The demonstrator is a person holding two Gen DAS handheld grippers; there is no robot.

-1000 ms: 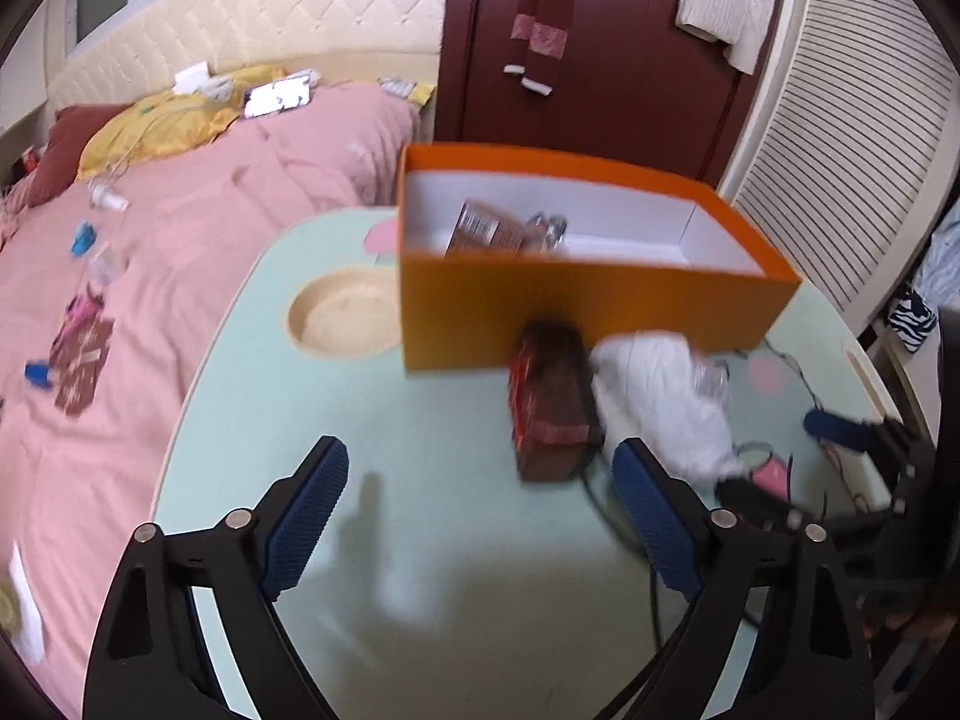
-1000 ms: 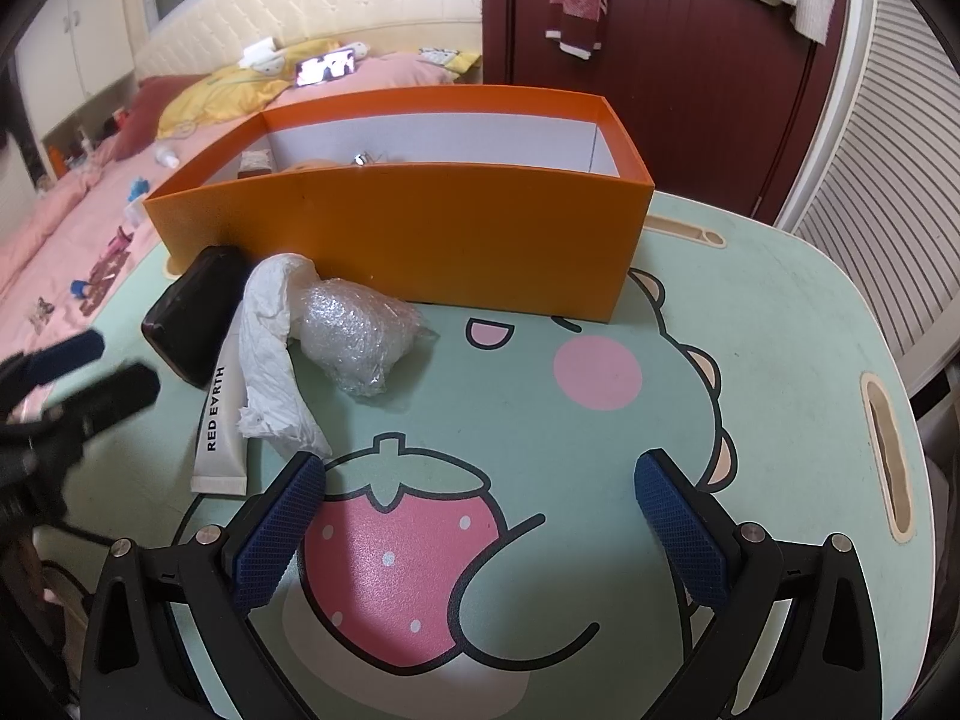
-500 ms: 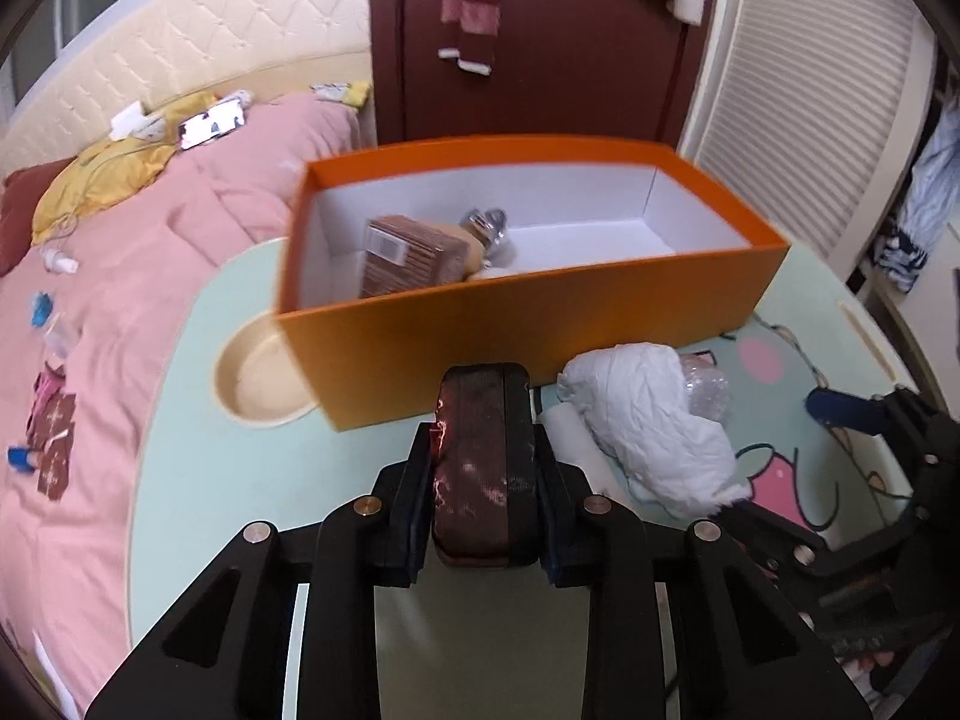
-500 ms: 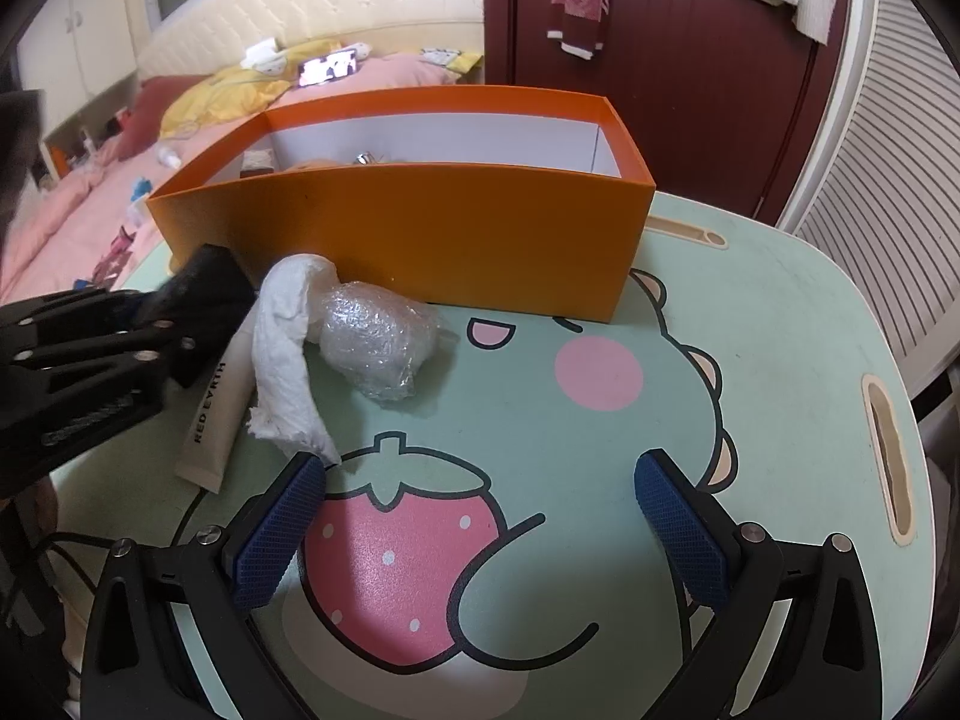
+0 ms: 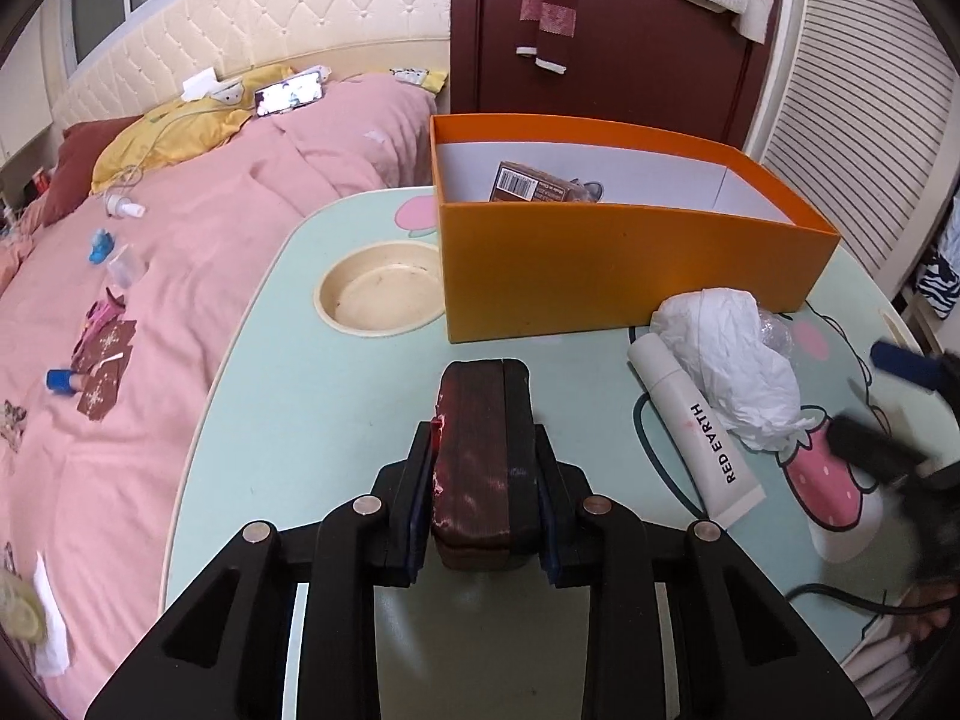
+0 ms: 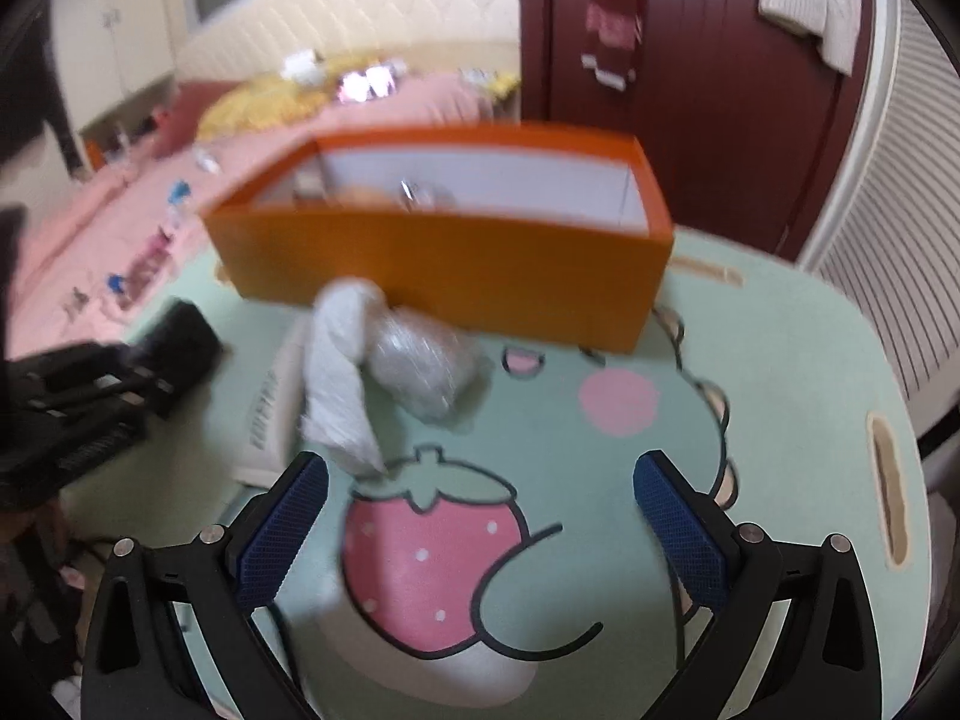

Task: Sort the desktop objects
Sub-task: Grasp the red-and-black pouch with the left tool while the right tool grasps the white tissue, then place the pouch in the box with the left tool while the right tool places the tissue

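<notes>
Dark-red case (image 5: 480, 456) sits clamped in my left gripper (image 5: 483, 480) above the table (image 5: 312, 396); my right gripper (image 6: 480, 516) gapes wide, empty. Tube (image 5: 696, 432) reads "RED EARTH".

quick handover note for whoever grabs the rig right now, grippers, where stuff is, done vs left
Left gripper: shut on the dark red-and-black case, held over the mint cartoon-print table, short of the box.
Right gripper: open, empty, over the strawberry print; that view is blurred.
Orange cardboard box: already holds a brown barcoded packet and a small shiny item, too small to identify.
On the table in front of the box: white RED EARTH tube, crumpled white tissue, clear plastic-wrapped bundle.
Left to do: put the case in the box, then probably the tube, tissue and bundle.
</notes>
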